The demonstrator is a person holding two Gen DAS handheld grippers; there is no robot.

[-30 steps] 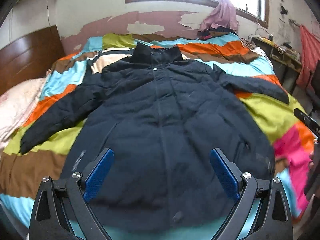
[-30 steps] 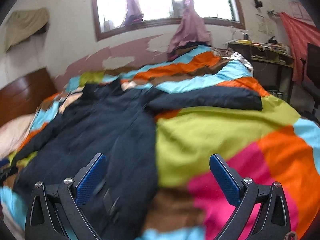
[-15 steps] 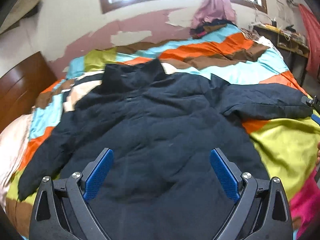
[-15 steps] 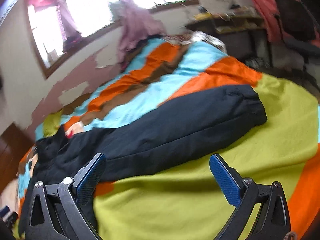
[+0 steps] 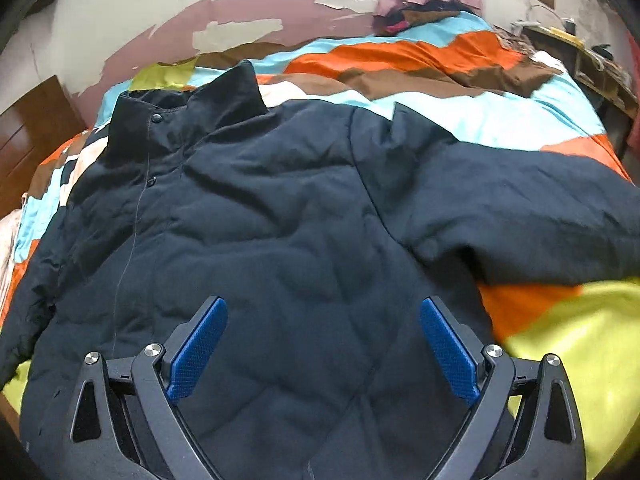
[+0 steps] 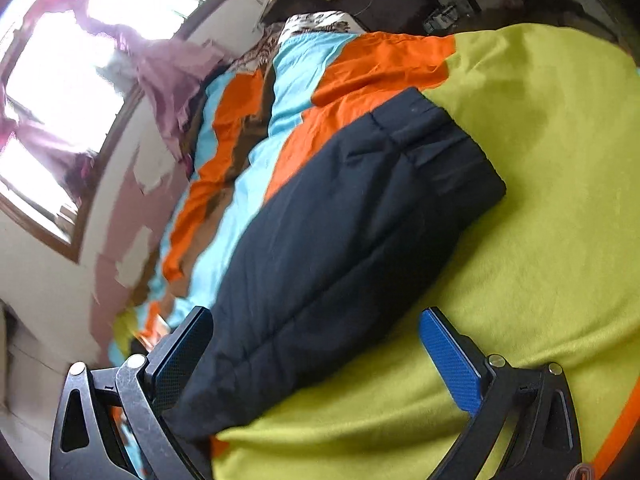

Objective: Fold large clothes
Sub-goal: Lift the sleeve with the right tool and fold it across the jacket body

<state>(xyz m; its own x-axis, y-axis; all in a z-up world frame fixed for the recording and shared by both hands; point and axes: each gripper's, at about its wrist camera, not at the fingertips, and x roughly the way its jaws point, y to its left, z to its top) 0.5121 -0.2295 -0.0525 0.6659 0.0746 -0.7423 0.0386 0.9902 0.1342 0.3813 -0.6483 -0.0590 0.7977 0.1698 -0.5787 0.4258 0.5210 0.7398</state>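
Jacket (image 5: 280, 240): padded, soft, bulky; grip at sleeve (image 6: 340, 240); right gripper (image 6: 316, 360) just narrowing, nothing clamped; left gripper (image 5: 324, 352) spread, empty

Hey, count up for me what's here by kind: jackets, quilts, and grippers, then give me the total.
Jacket: 1
Quilt: 1
Grippers: 2, the left gripper and the right gripper
Total: 4
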